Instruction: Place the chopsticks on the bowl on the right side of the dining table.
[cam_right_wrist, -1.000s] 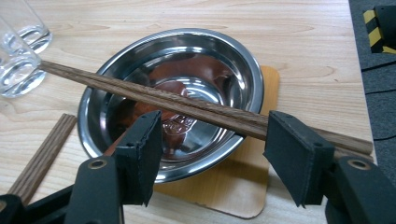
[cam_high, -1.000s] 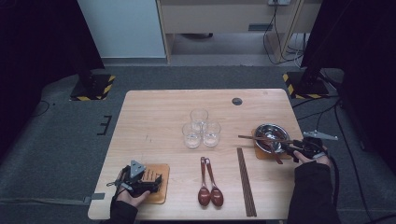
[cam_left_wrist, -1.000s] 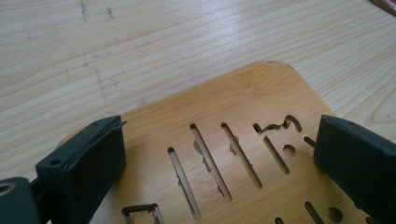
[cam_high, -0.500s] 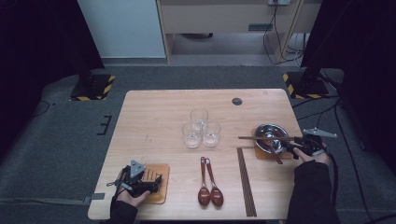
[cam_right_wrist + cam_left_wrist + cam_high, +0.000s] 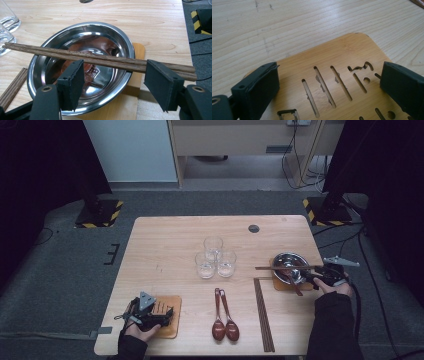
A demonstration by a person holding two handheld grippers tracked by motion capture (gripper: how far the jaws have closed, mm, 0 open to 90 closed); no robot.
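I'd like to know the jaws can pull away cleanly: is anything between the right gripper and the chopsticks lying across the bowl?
Nothing visible: the right gripper stands open just short of the chopsticks resting on the bowl rim.

Wooden chopsticks point(image 5: 100, 58) — level across steel bowl point(image 5: 82, 67)

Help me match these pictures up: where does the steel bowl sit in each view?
High view: steel bowl at the table's right edge, on a wooden coaster, beside the right gripper.
Left gripper view: a slotted coaster and bare table; no bowl here.
Right gripper view: bowl centre, just beyond the open jaws.
Shared landmark: the chopsticks lying across its rim.
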